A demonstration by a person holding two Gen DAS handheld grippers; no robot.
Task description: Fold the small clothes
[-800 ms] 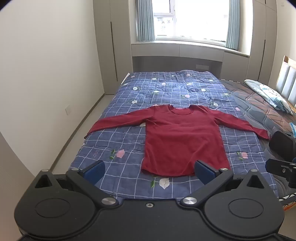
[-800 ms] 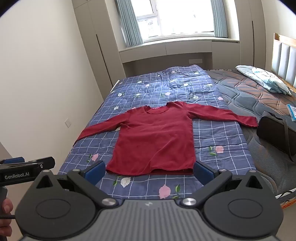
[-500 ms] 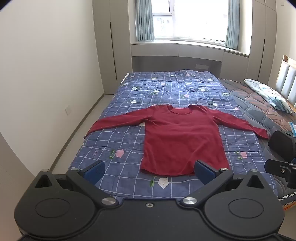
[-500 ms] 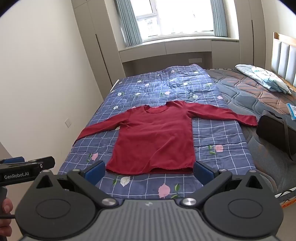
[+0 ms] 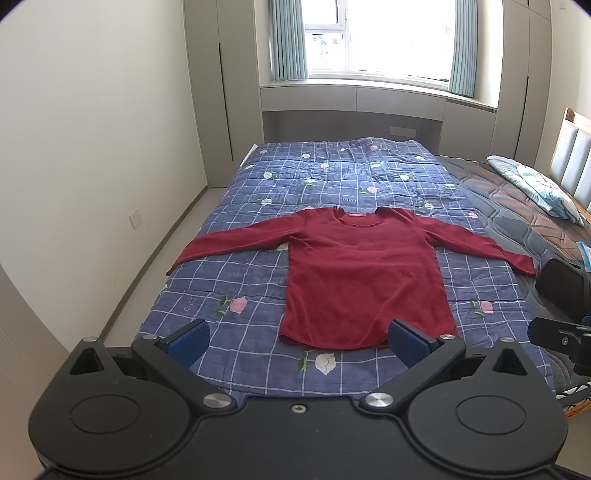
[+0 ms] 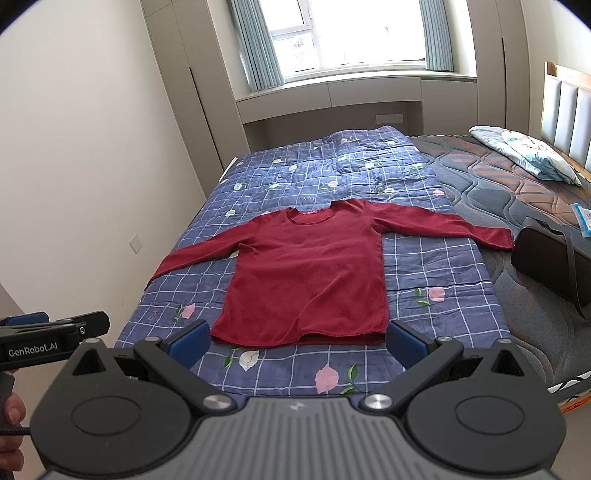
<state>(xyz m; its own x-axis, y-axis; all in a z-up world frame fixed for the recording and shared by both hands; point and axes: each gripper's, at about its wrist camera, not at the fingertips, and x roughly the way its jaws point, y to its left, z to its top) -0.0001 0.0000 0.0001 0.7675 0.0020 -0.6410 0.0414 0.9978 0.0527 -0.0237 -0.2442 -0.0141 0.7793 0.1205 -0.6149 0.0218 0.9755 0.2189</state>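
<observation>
I hold my left gripper (image 5: 297,338) up in the air near the foot of the bed, and its two blue fingers (image 5: 188,338) are spread wide apart with nothing between them. My right gripper (image 6: 297,338) is the same, wide apart and holding nothing. The red shirt (image 5: 360,280) lies flat on the blue quilt (image 5: 332,177), face up, with its neck toward the window (image 5: 376,35) and its bottom edge toward me. Both long sleeves stick out to the sides. One sleeve hangs a little over the quilt's edge by the wall. The other sleeve reaches off the quilt onto the brown mattress (image 6: 517,173), close to a black bag (image 6: 550,262). A folded pillow (image 6: 524,153) sits farther up by the headboard (image 6: 569,110). I can see my left gripper's side and my thumb (image 6: 13,410) from the right camera.
</observation>
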